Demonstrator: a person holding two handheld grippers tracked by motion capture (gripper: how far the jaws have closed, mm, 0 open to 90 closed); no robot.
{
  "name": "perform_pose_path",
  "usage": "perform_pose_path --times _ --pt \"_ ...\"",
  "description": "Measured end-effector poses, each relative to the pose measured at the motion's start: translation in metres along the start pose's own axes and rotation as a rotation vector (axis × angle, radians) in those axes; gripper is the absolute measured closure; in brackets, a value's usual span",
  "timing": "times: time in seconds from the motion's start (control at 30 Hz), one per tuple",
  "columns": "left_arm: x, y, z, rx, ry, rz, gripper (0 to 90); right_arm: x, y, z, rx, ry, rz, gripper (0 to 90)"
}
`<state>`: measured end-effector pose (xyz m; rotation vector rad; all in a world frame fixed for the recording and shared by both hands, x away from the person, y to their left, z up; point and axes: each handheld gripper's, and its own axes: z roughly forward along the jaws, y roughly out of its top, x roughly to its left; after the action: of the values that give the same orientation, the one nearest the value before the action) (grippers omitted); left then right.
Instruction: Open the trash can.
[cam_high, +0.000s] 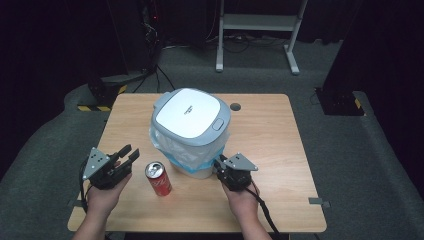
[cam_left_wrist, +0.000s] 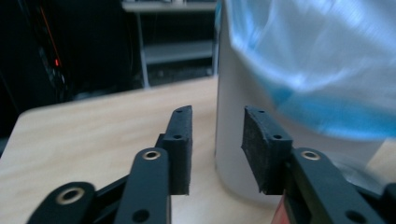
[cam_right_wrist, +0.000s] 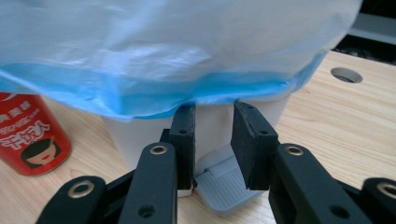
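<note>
Red aluminium can (cam_high: 158, 178): light, thin-walled, slippery, so grip mid-body gently. Left claw (cam_high: 128, 154) and right claw (cam_right_wrist: 212, 135) stand slightly apart, empty.

A pale wooden table (cam_high: 270, 150) stands on grey carpet (cam_high: 350, 160), with a round cable hole (cam_high: 235, 106) near its far edge. Behind it, against the dark back of the room, is a white metal frame (cam_high: 257, 22) on two feet. Black bases with yellow-and-black striped edges sit off the far corners, one left (cam_high: 102, 92), one right (cam_high: 340, 100), and loose cables (cam_high: 150, 30) hang at the back left.
</note>
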<state>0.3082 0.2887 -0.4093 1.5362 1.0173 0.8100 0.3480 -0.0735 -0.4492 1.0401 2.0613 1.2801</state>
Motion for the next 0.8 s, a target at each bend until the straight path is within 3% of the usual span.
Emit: perform_pose_path --times 0.17,0.43,0.63,0.73,0.77,0.8 --pt "-0.013 0.010 0.009 -0.045 -0.010 0.013 58.6 0.008 0.000 -0.001 -0.011 0.014 -0.022 70.2" --pt "-0.022 0.021 0.024 -0.012 -0.005 0.021 58.4 0.021 0.004 0.007 -0.017 0.039 -0.040 69.7" --pt "-0.015 0.028 0.034 0.014 0.015 0.021 59.8 0.032 0.012 0.020 -0.008 0.066 -0.081 67.9" --pt "-0.013 0.030 0.037 0.029 0.019 0.024 60.6 0.029 0.014 0.020 0.002 0.061 -0.095 68.0" --pt "-0.012 0.030 0.039 0.034 0.019 0.028 60.8 0.018 0.014 0.013 -0.008 0.039 -0.089 69.2" --pt "-0.012 0.030 0.040 0.041 0.021 0.033 60.8 0.018 0.014 0.013 -0.008 0.039 -0.089 69.2"
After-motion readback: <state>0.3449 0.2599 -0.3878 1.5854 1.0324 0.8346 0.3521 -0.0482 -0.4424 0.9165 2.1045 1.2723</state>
